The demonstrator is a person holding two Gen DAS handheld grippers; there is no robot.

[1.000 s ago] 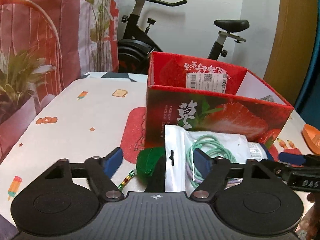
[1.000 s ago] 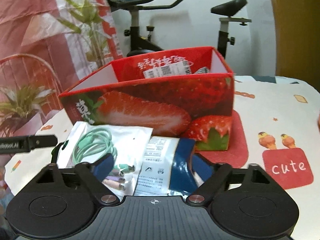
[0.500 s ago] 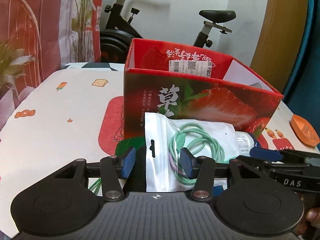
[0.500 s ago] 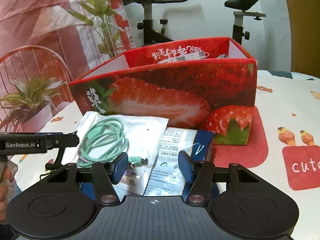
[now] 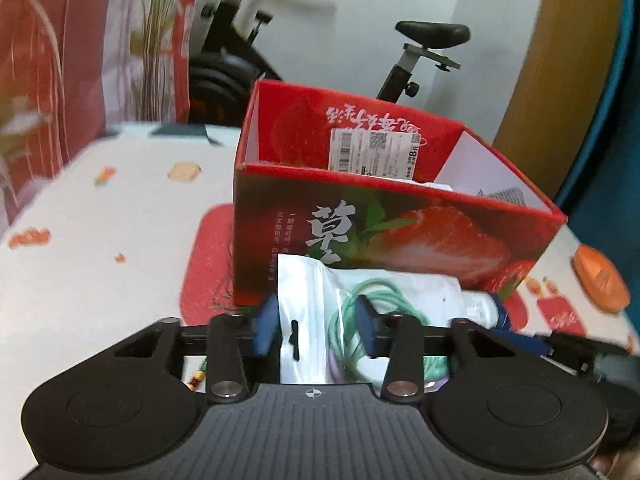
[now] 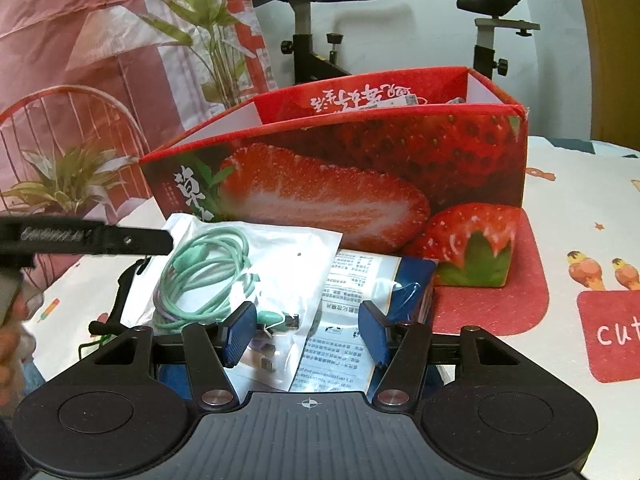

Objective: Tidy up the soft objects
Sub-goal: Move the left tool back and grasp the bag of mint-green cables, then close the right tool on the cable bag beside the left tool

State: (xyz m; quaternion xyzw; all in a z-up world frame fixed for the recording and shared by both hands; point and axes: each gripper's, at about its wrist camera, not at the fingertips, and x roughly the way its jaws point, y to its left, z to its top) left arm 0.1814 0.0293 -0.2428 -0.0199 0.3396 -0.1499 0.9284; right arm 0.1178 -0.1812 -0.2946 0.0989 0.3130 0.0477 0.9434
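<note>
A clear bag of coiled mint-green cable (image 5: 320, 320) (image 6: 280, 256) lies on a blue-and-white pack (image 6: 360, 280) in front of the red strawberry box (image 5: 400, 240) (image 6: 360, 160). My left gripper (image 5: 316, 328) has the bag's hang-hole end between its blue pads and its jaws are closing; the pads do not plainly press. My right gripper (image 6: 306, 334) holds the other end: one pad sits on the bag's connectors, the other on the creased pack. The left gripper's black body (image 6: 88, 240) shows at the left of the right wrist view.
The box stands open on a patterned tablecloth (image 5: 100, 280), with labelled packets inside. A beaded cord (image 5: 196, 380) pokes out under the left gripper. An orange object (image 5: 600, 284) lies at the right. An exercise bike (image 6: 312, 40) and plants (image 6: 68, 184) stand behind the table.
Both grippers' jaws have narrowed around the ends of the bag. The left gripper moved in over the hang-hole end, and the green item beneath it is now hidden.
</note>
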